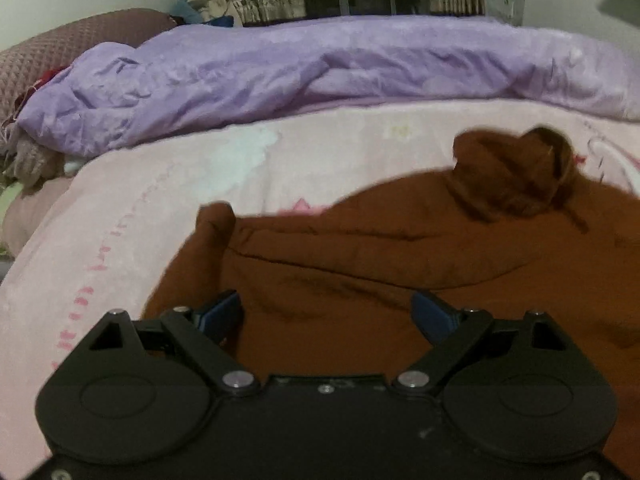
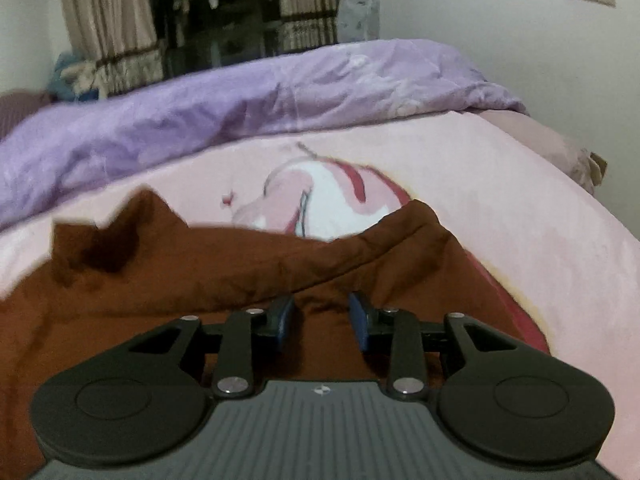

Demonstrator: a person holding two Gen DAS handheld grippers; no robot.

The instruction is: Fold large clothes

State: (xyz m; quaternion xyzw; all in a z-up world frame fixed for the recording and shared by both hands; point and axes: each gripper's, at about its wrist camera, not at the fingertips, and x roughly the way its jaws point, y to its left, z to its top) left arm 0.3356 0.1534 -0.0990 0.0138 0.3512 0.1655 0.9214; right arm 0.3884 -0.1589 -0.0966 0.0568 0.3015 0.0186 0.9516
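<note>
Rust-brown fabric fills the foreground of both wrist views: a large brown garment (image 1: 360, 264) lies spread and rumpled on a pink blanket (image 1: 120, 208) that covers the bed. At the garment's far edge a bunched lump, possibly a hood or collar (image 1: 516, 176), rises from the cloth; the blur does not let me say which. A folded ridge of the garment (image 2: 360, 248) runs across in front of the right gripper, with a printed pink-and-white figure (image 2: 320, 200) on the blanket showing just beyond the garment.

The left gripper (image 1: 328, 316) sits low over the garment with its jaws spread wide; the blue fingertips (image 1: 224, 314) stand well apart and nothing is caught between them. The right gripper (image 2: 322, 316) also sits over the garment, its jaws narrower but parted, a strip of brown cloth visible in the gap; whether the pads (image 2: 358, 316) touch that cloth cannot be told.

Beyond the garment, a crumpled lilac quilt (image 1: 320, 68) lies across the far side of the blanket. Farther from the garment stand striped curtains (image 2: 104, 28), and a maroon pillow (image 1: 60, 48) lies by the quilt's left end.
</note>
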